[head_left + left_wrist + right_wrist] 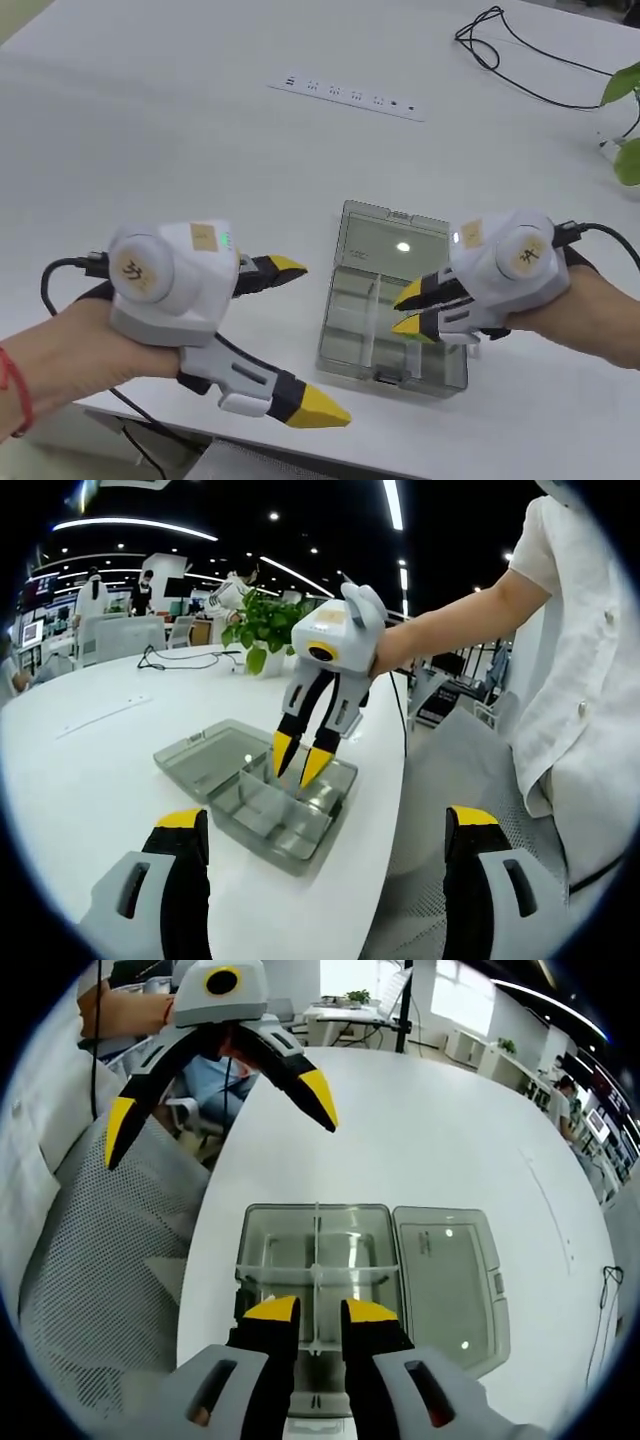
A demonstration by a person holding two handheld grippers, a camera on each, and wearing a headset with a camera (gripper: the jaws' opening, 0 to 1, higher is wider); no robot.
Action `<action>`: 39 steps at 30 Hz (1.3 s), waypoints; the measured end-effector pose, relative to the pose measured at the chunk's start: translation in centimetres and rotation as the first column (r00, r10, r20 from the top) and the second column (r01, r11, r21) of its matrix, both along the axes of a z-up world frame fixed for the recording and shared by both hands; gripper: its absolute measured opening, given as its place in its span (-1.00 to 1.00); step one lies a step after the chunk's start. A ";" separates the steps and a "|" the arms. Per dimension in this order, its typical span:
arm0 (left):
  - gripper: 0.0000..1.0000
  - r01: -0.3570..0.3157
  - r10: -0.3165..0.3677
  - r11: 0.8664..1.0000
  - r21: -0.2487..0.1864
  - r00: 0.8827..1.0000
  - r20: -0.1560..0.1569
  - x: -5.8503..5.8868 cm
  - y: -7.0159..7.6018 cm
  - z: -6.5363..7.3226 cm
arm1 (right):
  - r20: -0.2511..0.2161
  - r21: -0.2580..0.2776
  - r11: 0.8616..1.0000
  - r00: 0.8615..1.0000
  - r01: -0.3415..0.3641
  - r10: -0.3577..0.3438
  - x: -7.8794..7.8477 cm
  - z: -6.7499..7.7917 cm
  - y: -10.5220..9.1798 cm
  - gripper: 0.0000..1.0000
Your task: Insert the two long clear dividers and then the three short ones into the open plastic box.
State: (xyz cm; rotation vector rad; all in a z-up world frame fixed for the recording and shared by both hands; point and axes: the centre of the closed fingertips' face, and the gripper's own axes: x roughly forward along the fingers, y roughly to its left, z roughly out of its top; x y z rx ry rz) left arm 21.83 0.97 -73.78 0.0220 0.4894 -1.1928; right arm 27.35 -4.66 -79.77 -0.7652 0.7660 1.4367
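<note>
— Two claws: which one is at the plastic box (332, 330)?
— The right gripper (410, 310). Its yellow tips hang over the box's right half, lower centre of the head view.
— Clenched?
— Nearly. A narrow gap shows between the jaws. In the right gripper view they straddle the near end of a long clear divider (315, 1240) standing in the box. I cannot tell whether they pinch it.
— Anything else in the box?
— A short divider (345, 1272) crosses the long one. The lid (395, 240) lies open at the far side.
— And the left gripper (303, 335)?
— Released, jaws spread wide, holding nothing, at lower left, just beside the box on the white table (200, 150).
</note>
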 end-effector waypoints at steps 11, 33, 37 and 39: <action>1.00 -0.011 0.011 1.000 0.001 1.000 0.004 -0.1 0.3 0.3 | 0.002 0.065 0.995 0.998 0.070 -0.071 0.6 2.0 -0.4 -0.44; 1.00 -0.004 0.004 1.000 0.011 1.000 0.006 -0.2 0.6 0.4 | -0.014 0.118 0.971 0.979 0.206 -0.205 0.7 4.8 -5.0 -0.10; 1.00 -0.006 0.006 1.000 0.012 1.000 0.002 -0.2 0.8 0.3 | -0.013 0.106 0.969 0.975 0.223 -0.223 0.7 4.8 -6.5 -0.03; 1.00 -0.007 0.007 1.000 0.011 1.000 0.002 -0.1 0.8 0.4 | -0.014 0.098 0.967 0.972 0.234 -0.234 0.7 4.7 -7.4 0.00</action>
